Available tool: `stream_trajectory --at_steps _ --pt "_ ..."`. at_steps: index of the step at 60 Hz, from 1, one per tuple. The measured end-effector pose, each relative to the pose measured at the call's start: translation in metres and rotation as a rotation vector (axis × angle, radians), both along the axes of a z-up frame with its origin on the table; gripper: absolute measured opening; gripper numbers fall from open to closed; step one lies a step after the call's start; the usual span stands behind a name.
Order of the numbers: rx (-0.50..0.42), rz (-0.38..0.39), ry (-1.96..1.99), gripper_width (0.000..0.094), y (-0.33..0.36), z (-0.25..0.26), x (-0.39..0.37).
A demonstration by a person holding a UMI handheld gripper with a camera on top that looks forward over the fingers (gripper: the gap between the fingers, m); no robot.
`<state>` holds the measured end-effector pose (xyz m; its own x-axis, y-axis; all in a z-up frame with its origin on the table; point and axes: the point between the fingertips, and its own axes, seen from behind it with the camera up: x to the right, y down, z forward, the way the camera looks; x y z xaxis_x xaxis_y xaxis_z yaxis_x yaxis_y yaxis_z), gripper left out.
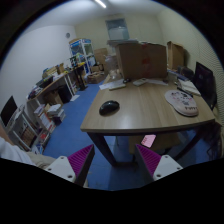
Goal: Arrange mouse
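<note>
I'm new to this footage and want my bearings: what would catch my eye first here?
A wooden table fills the middle of the room, beyond the open gripper. A dark mouse sits alone near its front edge, well ahead of the fingers. At the far edge stands a large cardboard box, and a white device lies toward the right side.

Gripper (112, 160) held level, jaws spread wide apart, holding nothing

Mouse (109, 107) on wooden table (140, 112)
</note>
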<state>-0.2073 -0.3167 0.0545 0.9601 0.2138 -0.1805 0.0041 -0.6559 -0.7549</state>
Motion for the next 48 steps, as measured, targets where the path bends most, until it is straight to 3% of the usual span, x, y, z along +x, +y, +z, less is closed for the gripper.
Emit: stream_trajectory --at_steps 30,36,48 --pt "0.066 0.129 0.016 0.0821 0.141 -0.042 -0.075" --pt "0.049 0.130 0.008 0.0830 0.165 -0.060 -0.087" --pt "0.103 0.099 -0.044 0.0814 0.208 -0.061 -0.097"
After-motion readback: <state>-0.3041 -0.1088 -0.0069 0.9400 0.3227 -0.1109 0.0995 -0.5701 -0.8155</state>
